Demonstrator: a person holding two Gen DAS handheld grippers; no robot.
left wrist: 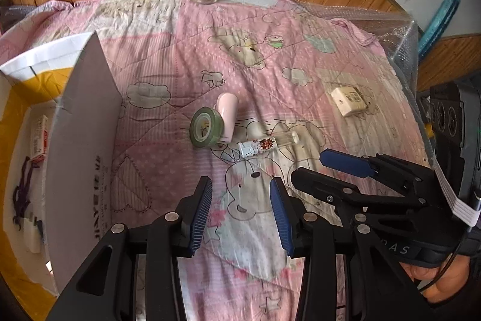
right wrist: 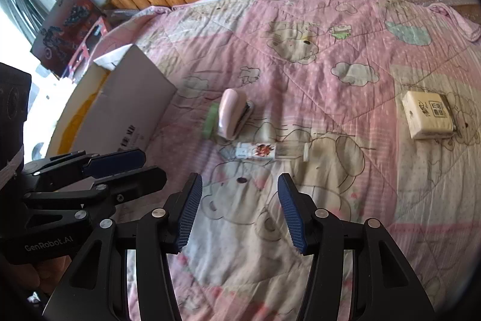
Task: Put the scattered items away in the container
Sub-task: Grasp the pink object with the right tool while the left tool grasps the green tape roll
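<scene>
Both tongs are wide open and hold nothing: left gripper (left wrist: 240,212), right gripper (right wrist: 239,208). Just past them lies the little printed tube (right wrist: 257,151). Behind it, the green tape (left wrist: 206,127). Grab the tube across its thin middle, then carry it to the box (left wrist: 87,140), which stands left of the tube.

Bare quilt (left wrist: 168,158) lies straight ahead of the left hand-held gripper (left wrist: 240,212), open all the way to the cluster: green tape roll (left wrist: 206,127), pink case (left wrist: 227,115) touching it, and a small printed tube (left wrist: 257,148) just beside. To its left, the cardboard box (left wrist: 87,158) flap stands upright, walling that side. To its right the right hand-held gripper (right wrist: 239,209) crowds in close. Further right, open quilt around the beige packet (right wrist: 427,115).
</scene>
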